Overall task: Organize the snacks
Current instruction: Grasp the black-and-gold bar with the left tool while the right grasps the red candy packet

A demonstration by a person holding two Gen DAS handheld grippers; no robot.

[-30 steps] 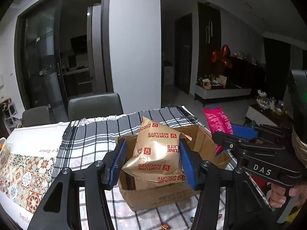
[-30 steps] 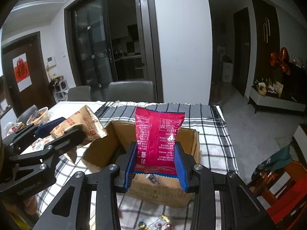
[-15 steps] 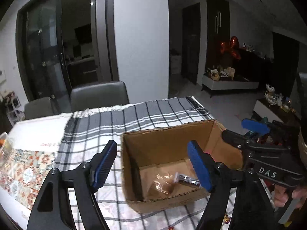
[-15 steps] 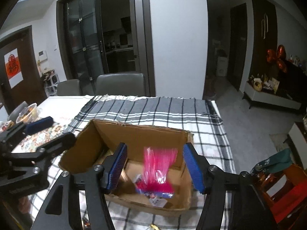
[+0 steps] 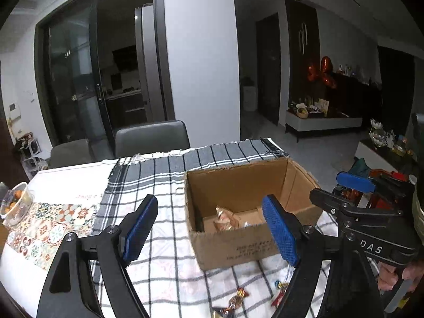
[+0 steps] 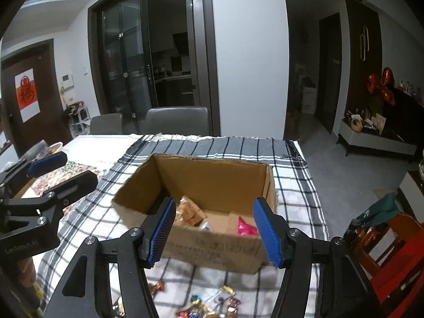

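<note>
An open cardboard box point(image 5: 238, 185) point(image 6: 212, 177) stands on the checked cloth. Inside lie a gold biscuit packet point(image 5: 225, 218) point(image 6: 189, 210) and a pink snack packet point(image 6: 246, 229). My left gripper point(image 5: 209, 230) is open and empty, in front of the box's near left corner. My right gripper point(image 6: 214, 232) is open and empty, just in front of the box's near wall. Each gripper shows in the other's view: the right gripper point(image 5: 341, 188), the left gripper point(image 6: 58, 169). Several wrapped candies point(image 6: 209, 304) point(image 5: 238, 299) lie on the cloth in front of the box.
A plastic tub of food point(image 5: 14, 206) stands at the table's left edge on a patterned runner point(image 5: 45, 222). Two grey chairs point(image 6: 175, 119) stand behind the table. A red chair point(image 6: 392, 254) is to the right of the table.
Both grippers opened and let their packets drop into the box: the gold biscuit packet from the left, the pink packet from the right. Both grippers then drew back a little.
</note>
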